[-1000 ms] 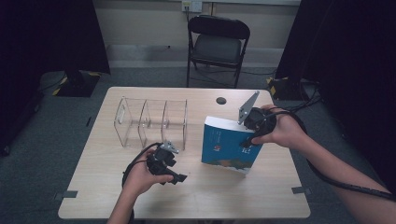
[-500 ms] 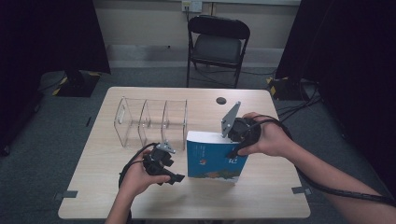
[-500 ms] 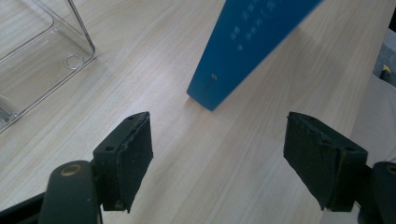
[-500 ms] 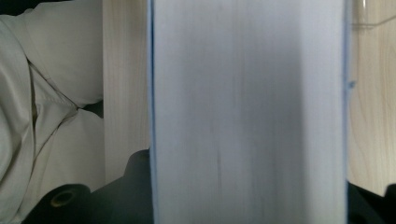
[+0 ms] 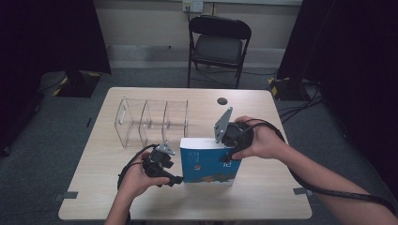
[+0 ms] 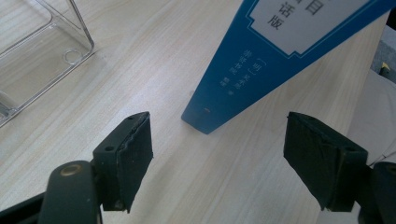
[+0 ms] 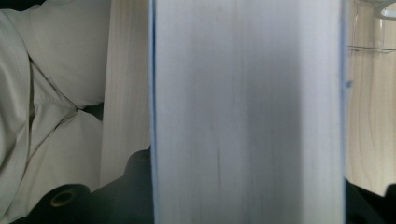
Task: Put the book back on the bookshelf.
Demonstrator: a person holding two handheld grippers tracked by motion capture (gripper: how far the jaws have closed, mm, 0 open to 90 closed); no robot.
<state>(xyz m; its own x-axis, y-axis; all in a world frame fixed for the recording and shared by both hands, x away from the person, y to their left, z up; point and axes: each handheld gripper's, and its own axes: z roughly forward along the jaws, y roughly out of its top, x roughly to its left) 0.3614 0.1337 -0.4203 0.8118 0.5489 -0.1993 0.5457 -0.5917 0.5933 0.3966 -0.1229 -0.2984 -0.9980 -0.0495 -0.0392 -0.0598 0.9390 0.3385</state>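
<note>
Now, high view: right gripper (image 5: 228, 149) clamps the blue book (image 5: 209, 161), standing upright on the table (image 5: 263, 201), shifted left from a second ago toward the left gripper (image 5: 180, 179) and nearer the clear divider rack (image 5: 150, 122); likely heading for a slot. Left gripper view: fingers (image 6: 128, 158) wide apart, empty, the book's spine corner just ahead on the table. Right gripper view: page block between the fingers, gripped tight; left hand unmoved.
</note>
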